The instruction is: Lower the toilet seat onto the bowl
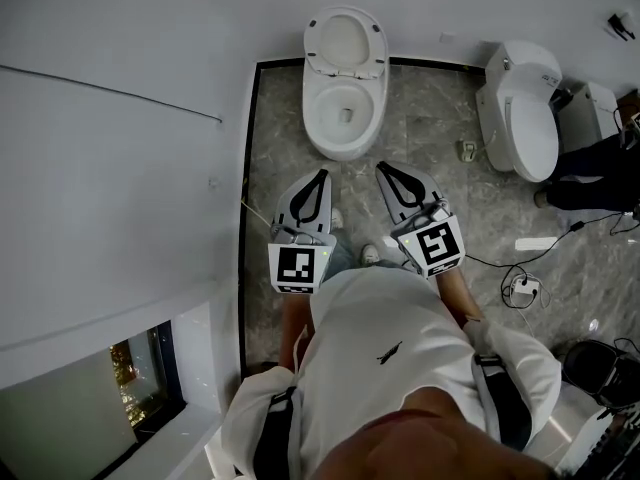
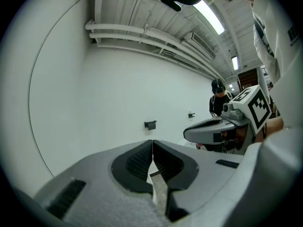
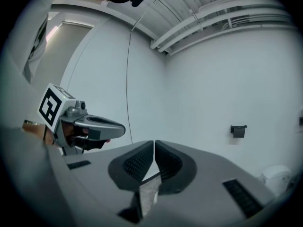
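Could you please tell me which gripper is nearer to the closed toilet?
Right. The right gripper sits left of and below the closed toilet in the head view; the left gripper is even farther left, beyond the right one.

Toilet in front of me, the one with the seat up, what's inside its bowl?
The bowl holds only white porcelain and a small dark patch low down, likely the drain. The raised seat stands clear of it. Under the rim cannot be seen.
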`<state>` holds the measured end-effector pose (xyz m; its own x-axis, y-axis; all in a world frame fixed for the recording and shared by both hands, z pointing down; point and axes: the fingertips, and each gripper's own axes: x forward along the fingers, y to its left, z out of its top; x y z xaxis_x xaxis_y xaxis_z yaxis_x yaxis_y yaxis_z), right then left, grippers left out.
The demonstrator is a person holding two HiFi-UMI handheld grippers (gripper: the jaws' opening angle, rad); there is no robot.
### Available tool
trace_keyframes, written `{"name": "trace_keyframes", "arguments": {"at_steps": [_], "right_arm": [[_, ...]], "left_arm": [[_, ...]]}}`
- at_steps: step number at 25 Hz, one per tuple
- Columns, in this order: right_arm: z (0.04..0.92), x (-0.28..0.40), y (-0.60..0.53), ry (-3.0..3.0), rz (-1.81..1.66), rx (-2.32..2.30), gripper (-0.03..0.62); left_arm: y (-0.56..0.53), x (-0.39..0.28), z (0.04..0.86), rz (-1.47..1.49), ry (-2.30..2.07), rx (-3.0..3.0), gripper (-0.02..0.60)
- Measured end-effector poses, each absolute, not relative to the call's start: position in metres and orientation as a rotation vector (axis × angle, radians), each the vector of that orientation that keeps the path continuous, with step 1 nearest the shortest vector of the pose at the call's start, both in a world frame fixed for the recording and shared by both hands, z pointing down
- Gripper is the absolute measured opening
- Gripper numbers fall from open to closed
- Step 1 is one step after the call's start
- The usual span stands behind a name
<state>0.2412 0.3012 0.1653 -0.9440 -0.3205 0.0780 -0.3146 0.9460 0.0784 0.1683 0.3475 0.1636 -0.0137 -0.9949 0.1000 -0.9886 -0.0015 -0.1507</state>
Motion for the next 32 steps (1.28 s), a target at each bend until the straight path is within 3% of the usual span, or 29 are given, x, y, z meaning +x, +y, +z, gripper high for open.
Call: {"name": "trace_keyframes", "arguments": {"at_steps": [32], "right_arm": [[0.171, 0.071, 0.185, -2.881, -0.069, 0.764, 0.032]], "left_arm": [[0.218, -0.005, 0.172, -0.275, 1.977, -2.410, 0.028]]}}
